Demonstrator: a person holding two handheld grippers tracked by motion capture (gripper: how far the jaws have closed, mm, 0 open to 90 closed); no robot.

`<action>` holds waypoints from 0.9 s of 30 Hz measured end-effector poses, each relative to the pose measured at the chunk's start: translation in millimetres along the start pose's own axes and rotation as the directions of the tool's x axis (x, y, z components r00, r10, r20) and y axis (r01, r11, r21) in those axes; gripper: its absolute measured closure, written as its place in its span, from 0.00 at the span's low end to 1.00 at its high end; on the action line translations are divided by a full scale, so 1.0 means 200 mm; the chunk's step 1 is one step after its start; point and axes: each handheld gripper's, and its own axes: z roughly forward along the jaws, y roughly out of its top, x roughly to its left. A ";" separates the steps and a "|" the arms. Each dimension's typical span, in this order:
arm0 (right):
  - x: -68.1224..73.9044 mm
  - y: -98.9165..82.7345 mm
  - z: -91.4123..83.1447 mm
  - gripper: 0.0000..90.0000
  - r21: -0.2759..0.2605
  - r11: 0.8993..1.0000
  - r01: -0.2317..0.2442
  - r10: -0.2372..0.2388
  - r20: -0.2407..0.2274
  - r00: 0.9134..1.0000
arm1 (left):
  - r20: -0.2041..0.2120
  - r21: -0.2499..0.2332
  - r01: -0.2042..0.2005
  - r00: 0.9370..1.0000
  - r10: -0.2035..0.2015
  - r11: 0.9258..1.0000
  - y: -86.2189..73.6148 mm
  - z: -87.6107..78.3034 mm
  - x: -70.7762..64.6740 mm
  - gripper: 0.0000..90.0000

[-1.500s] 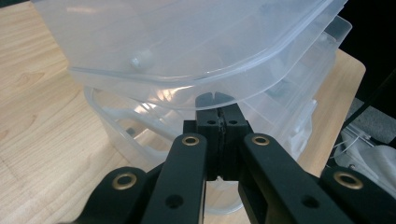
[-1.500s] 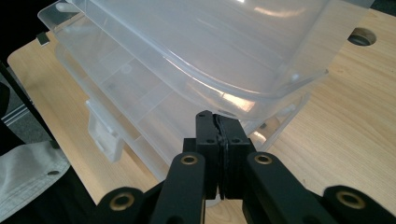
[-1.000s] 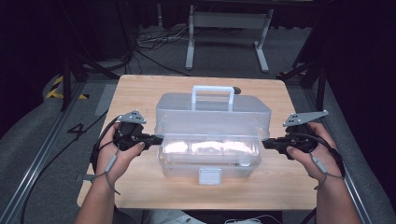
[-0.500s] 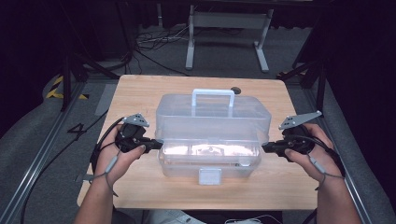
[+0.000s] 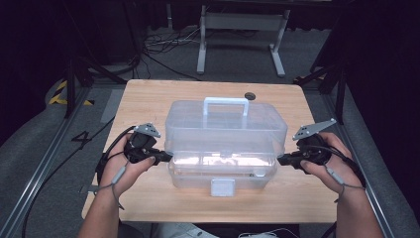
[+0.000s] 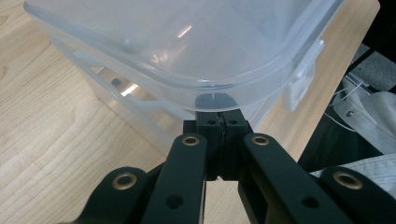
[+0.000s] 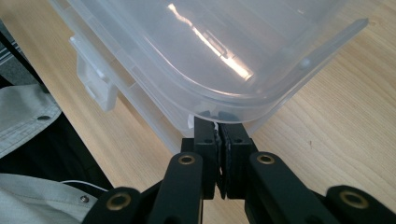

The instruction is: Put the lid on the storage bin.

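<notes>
A clear plastic box point(image 5: 223, 173) with a white front latch point(image 5: 223, 187) stands mid-table. Its clear lid point(image 5: 225, 124), with a white handle point(image 5: 226, 101), sits slightly raised, leaving a gap above the base at the front. My left gripper point(image 5: 168, 156) is shut, its tips tucked under the lid's left rim. In the left gripper view the closed jaws point(image 6: 218, 119) touch the underside of the lid point(image 6: 177, 42). My right gripper point(image 5: 280, 159) is shut too, tips point(image 7: 218, 128) under the right rim of the lid point(image 7: 224, 42). Nothing shows between either pair of jaws.
The wooden table point(image 5: 148, 99) has a small dark round hole point(image 5: 249, 95) behind the box. Beyond the table's far edge are metal stand legs point(image 5: 240, 22) and cables on a grey floor. The person's lap lies below the near edge.
</notes>
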 end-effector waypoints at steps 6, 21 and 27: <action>0.00 0.00 0.01 0.97 0.019 1.000 0.003 -0.003 -0.002 1.000 | 0.003 0.023 -0.001 1.000 0.001 1.000 0.00 0.01 0.00 1.00; 0.00 0.00 0.04 0.97 0.063 0.998 0.016 -0.015 -0.016 1.000 | 0.002 0.067 -0.019 1.000 0.019 0.998 0.00 0.01 0.00 1.00; 0.00 -0.01 0.05 0.96 0.082 0.996 0.021 -0.020 -0.016 1.000 | 0.006 0.089 -0.024 1.000 0.024 0.996 -0.01 0.02 0.00 1.00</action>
